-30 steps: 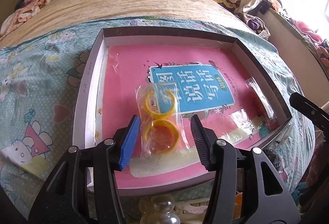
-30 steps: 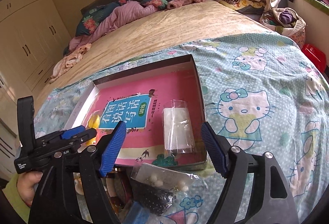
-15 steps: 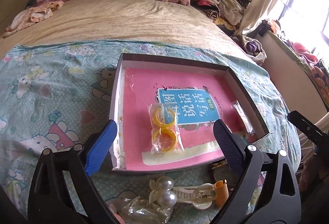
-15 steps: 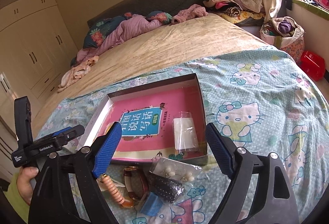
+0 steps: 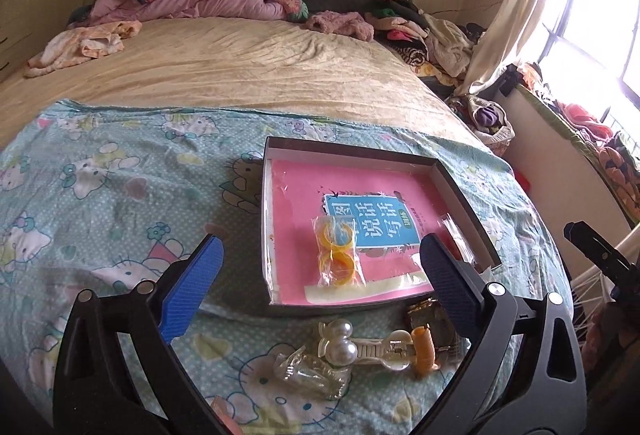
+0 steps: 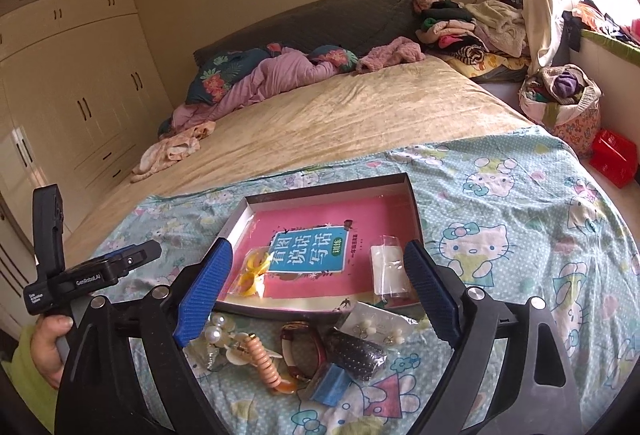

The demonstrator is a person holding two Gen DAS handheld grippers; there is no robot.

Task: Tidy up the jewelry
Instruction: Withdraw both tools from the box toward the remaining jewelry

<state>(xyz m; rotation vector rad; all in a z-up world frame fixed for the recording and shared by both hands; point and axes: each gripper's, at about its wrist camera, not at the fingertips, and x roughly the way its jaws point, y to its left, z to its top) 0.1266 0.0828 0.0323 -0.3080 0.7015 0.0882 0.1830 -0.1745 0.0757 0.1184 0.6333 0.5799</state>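
The bag of yellow rings [image 5: 338, 255] is lying flat inside the shallow box [image 5: 372, 157], on the pink book cover, toward the box's left-front part, and it's touched by neither tool. The left gripper [image 5: 320, 289] is held up above the near edge of the box with its jaws spread wide and nothing between them, so the bag is seen just past the gap, ahead of the tips. A second clear bag [image 6: 388, 269] with something white in it is lying at the box's right side, beyond the right gripper [image 6: 320, 289], which is also spread wide and empty. In front of the box, on the cartoon-cat sheet [image 5: 100, 195], a loose pile is scattered: a pearl hair clip [image 5: 340, 343], a peach spiral hair tie [image 6: 264, 363], a brown bangle [image 6: 300, 347], an earring card [image 6: 376, 327], a dark sparkly pouch [image 6: 356, 351] and a small blue block [image 6: 332, 383]. The crumpled clear wrapper [image 5: 308, 371] can't really be made out. Part of the pile is covered by the gripper frames. A hand [image 6: 46, 343] in a green sleeve is cut off at the left edge of the right wrist view.
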